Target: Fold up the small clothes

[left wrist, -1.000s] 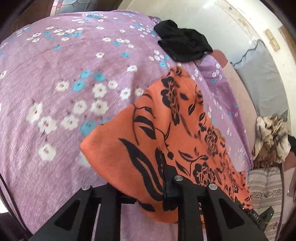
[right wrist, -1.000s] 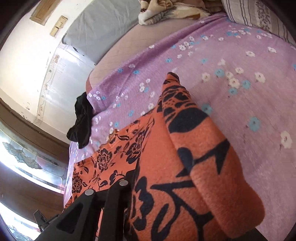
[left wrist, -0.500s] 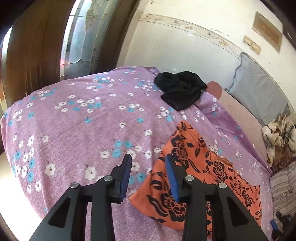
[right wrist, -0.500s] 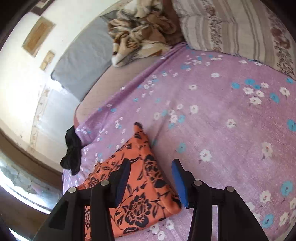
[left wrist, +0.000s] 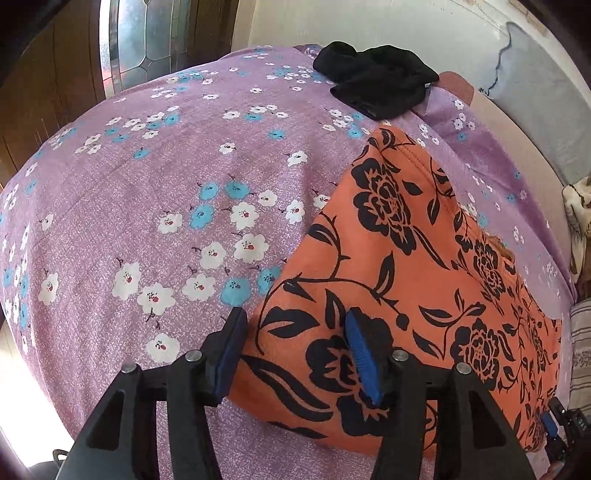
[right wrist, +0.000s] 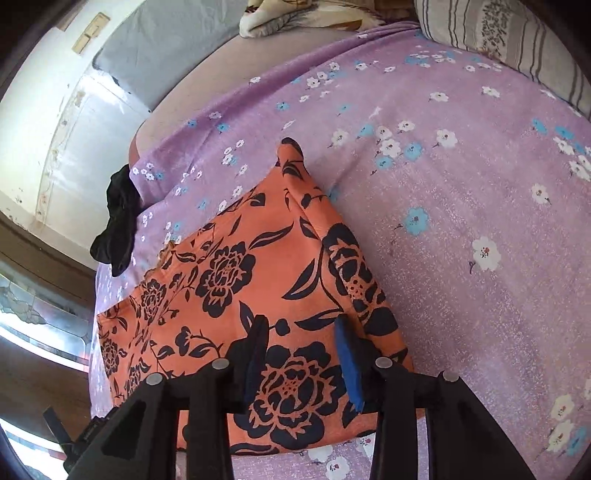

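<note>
Left wrist view has the left gripper (left wrist: 295, 350) tilted down over the near corner of the orange floral garment (left wrist: 406, 277), its jaws parted and just now widening, pads clear of the cloth. Beyond lie the purple flowered bedsheet (left wrist: 166, 166) and a black garment (left wrist: 376, 85) at the far edge, well apart. Right wrist view shows the right gripper (right wrist: 301, 354) also angled downward above the garment's (right wrist: 240, 295) folded side, jaws apart after easing slightly inward, cloth beneath them, ungripped; a striped pillow (right wrist: 498, 33) sits beyond.
</note>
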`<action>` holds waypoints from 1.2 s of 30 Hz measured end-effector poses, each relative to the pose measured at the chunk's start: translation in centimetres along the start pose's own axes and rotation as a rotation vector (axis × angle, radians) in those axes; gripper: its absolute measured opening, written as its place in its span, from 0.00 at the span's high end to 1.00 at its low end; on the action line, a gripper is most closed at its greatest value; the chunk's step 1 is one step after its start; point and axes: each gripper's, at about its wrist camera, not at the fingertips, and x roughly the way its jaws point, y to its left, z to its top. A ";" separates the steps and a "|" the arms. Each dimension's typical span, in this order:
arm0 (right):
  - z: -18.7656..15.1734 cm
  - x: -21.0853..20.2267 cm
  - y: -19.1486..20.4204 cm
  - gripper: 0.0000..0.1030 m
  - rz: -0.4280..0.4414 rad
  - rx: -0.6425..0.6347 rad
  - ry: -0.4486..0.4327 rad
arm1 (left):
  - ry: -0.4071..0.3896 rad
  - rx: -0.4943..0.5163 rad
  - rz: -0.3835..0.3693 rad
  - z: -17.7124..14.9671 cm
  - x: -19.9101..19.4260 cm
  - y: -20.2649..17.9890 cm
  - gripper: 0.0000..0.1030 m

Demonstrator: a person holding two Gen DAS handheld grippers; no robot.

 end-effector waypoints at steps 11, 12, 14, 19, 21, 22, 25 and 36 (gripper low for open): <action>0.9 0.7 1.9 0.57 0.018 -0.044 -0.054 | -0.026 0.118 0.033 0.1 0.2 -2.5 0.26; 1.0 1.7 1.2 0.58 -0.005 -0.014 0.000 | 0.014 0.137 0.056 -0.2 1.1 -2.8 0.25; 1.2 2.7 0.1 0.62 0.011 0.026 0.038 | 0.003 0.179 0.107 -0.7 1.7 -3.5 0.18; 1.4 2.6 -0.7 0.61 0.057 0.051 0.052 | -0.018 0.129 0.150 -1.3 2.5 -3.6 0.00; 1.4 2.5 -0.9 0.61 0.067 0.055 0.052 | -0.033 0.141 0.176 -1.5 2.5 -3.9 0.00; 1.4 2.5 -1.0 0.61 0.072 0.056 0.052 | -0.043 0.142 0.185 -1.7 2.5 -4.1 0.00; 1.4 2.5 -1.2 0.61 0.091 0.076 0.050 | -0.082 0.135 0.200 -2.2 2.3 -4.3 0.00; 1.1 1.9 1.8 0.40 0.032 -0.068 0.030 | -0.036 0.203 0.217 -1.6 1.2 -4.9 0.00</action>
